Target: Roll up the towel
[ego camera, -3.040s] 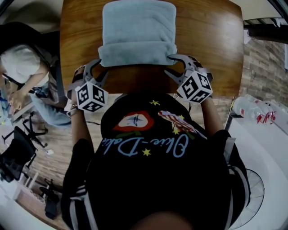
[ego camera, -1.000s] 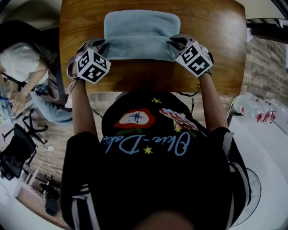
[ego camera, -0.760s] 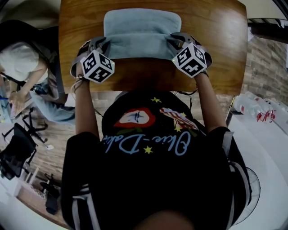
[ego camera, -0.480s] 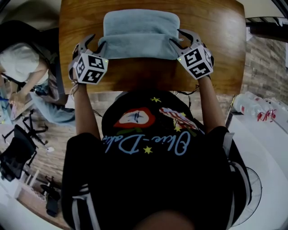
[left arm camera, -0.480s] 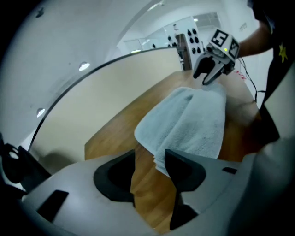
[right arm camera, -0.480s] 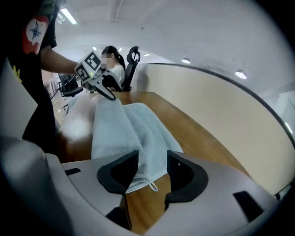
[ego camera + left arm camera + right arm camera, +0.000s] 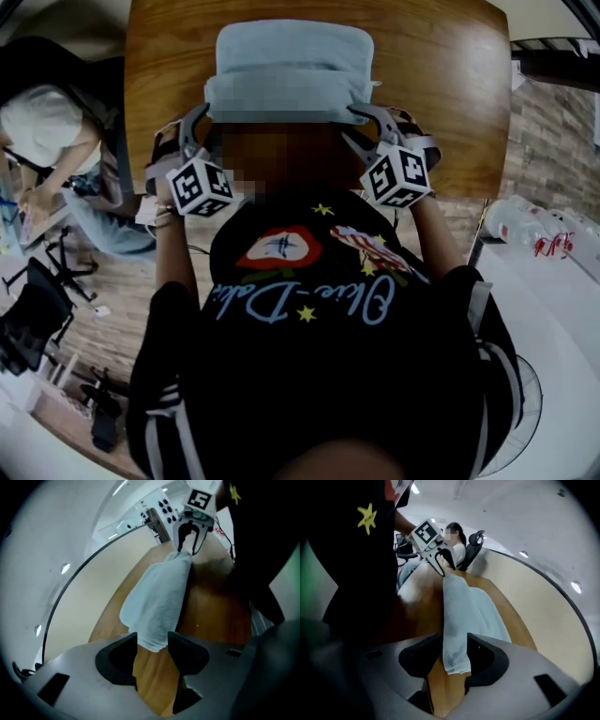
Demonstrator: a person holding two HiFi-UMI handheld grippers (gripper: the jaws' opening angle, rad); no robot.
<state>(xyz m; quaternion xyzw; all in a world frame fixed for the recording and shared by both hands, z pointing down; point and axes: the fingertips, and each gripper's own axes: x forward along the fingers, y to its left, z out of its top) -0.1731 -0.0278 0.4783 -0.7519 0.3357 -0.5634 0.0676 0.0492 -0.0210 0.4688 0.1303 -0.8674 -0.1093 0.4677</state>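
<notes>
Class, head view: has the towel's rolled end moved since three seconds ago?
Yes: the towel rolled farther from the table's near edge, away from the person.

wooden table (image 7: 450, 94), seated person (image 7: 42, 131), plastic bottles (image 7: 536, 230)

Bare worktop (image 7: 441, 89) strips are left free at left and right of the towel (image 7: 289, 66); a bare band is left along the near edge. The middle, toward the far edge, is blocked by the towel.
</notes>
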